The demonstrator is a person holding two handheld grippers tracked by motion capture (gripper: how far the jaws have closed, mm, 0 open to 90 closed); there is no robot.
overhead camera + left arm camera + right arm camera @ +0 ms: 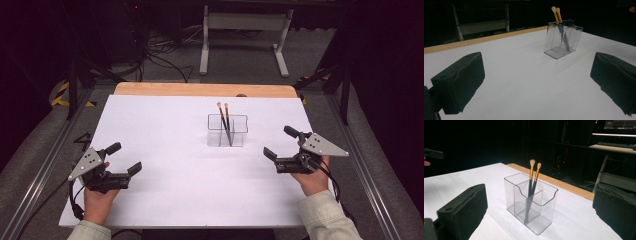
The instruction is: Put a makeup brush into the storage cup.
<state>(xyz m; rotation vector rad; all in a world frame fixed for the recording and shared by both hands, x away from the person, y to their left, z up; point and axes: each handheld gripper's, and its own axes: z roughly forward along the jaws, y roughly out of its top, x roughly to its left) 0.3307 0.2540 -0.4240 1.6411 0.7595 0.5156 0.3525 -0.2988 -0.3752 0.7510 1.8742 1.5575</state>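
Observation:
A clear plastic holder (227, 132) with compartments stands right of the middle of the white table (170, 145). Two brushes (224, 116) with black handles, gold ferrules and pale tips lean together in it. My left gripper (125, 158) is open near the front left, a hand holding it, well apart from the holder. My right gripper (280, 142) is open just right of the holder, its jaws aimed at it. In the left gripper view the holder (562, 40) and brushes (556, 13) stand far off beyond the black pads (461, 80). In the right gripper view the holder (531, 205) and brushes (534, 175) are close, between the pads (464, 207).
A wooden strip (200, 90) runs along the table's far edge. Metal rails (45, 160) flank both sides. Beyond stand a white desk frame (245, 25) and floor cables (160, 50). A monitor (616, 125) glows in the dark background.

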